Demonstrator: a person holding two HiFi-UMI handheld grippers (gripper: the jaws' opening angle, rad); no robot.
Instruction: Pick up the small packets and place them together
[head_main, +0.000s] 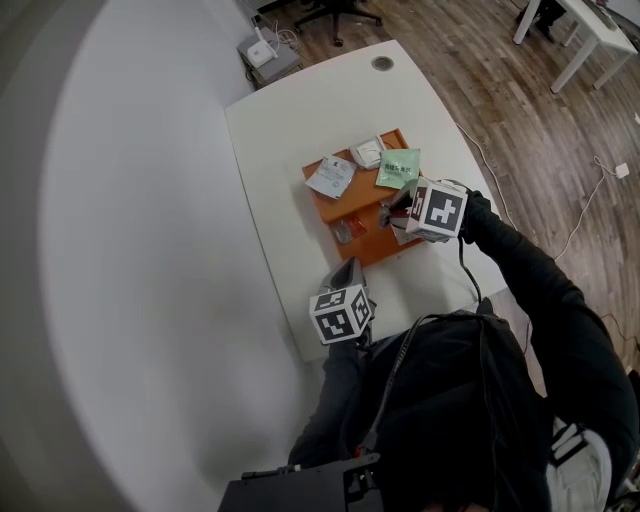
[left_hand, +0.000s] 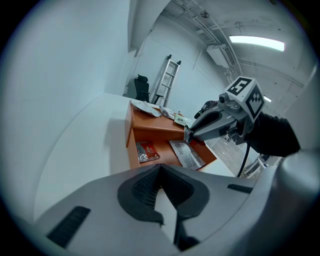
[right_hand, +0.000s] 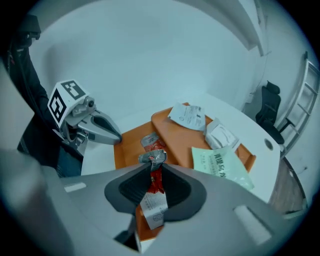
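Inventory, white table (head_main: 300, 110):
- Orange stepped tray (head_main: 360, 200): one.
- Packets: five.
  - Red foil sachet (right_hand: 155, 186), clamped in right gripper (right_hand: 152, 164) jaws, above tray.
  - Second red foil sachet (head_main: 348, 231), on tray's lower step.
  - Large white printed packet (head_main: 330, 176), small white square packet (head_main: 367, 152) and green packet (head_main: 398, 167), on upper step.
- Left gripper (left_hand: 160, 168): jaws pressed together, empty.
- Packet print illegible; held sachet's lower end hidden behind jaws.

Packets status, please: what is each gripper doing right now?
Right gripper shut on red packet, over orange tray. Left gripper shut, empty. Nothing in the way.
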